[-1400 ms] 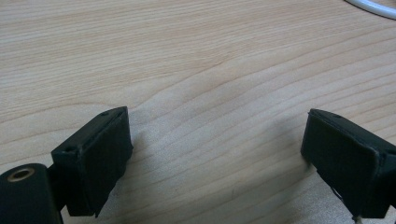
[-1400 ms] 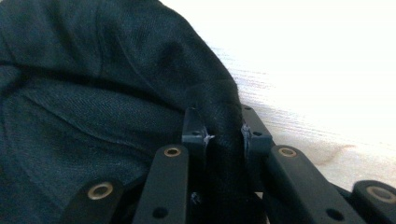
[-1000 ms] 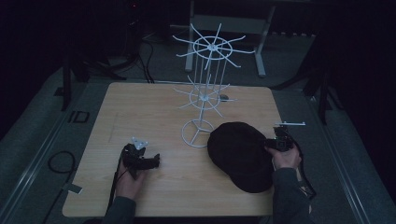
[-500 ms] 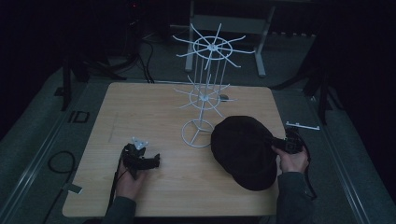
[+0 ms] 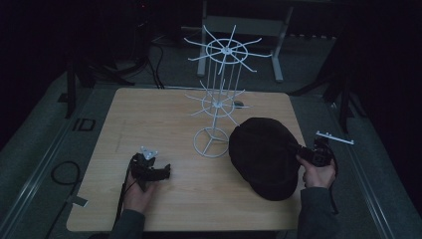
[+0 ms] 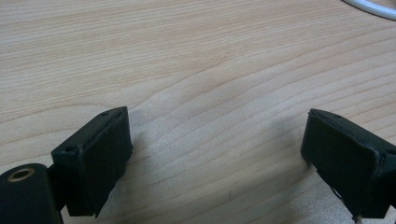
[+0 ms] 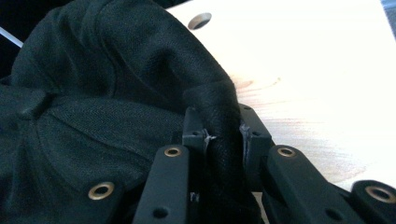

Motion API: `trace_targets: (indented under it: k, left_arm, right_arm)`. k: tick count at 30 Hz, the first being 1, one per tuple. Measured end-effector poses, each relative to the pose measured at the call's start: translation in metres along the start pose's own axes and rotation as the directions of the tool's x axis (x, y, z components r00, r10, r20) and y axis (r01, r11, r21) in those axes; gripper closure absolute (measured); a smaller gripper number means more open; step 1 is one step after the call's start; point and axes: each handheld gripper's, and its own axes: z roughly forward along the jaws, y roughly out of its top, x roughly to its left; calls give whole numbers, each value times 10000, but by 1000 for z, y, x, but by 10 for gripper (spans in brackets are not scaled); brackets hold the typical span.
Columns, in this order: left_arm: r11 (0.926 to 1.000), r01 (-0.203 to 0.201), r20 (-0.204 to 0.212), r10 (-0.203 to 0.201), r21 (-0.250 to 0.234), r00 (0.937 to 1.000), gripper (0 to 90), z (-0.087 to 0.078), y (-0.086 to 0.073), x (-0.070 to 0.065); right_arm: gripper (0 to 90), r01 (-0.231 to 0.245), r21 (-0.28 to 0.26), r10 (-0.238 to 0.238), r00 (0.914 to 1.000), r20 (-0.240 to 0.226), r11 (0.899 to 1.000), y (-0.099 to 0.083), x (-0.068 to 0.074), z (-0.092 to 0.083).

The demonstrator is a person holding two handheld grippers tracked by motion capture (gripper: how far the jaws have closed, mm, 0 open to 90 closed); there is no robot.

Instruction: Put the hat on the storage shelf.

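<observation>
Cap (image 5: 263, 157) lies on the worktop's (image 5: 149, 114) right side, long axis running near to far, its edge pinched in the right hand-held gripper (image 7: 223, 135). White wire rack (image 5: 219, 99) stands just left. Left hand-held gripper (image 6: 215, 154) rests wide open, empty.

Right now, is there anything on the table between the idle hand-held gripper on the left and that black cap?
In the high view, the white wire rack's ring base stands slightly behind the line from the left hand-held gripper to the black cap; otherwise bare wooden table.
</observation>
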Motion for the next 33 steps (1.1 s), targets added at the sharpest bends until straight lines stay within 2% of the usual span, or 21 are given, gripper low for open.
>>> trace_targets:
  k: [10,19,33]
  left_arm:
    - [10000,1,0,-1,1,10000,91,0,0,0]
    - [10000,1,4,-1,2,10000,91,0,0,0]
    - [10000,4,2,-4,1,10000,91,0,0,0]
  right_arm:
    - [769,-218,-433,207,9995,-254,9988,1,-5,-14]
    - [769,-108,-544,97,9997,-212,9985,1,-7,-23]
    - [768,-154,-981,97,9983,-582,9951,5,-5,-37]
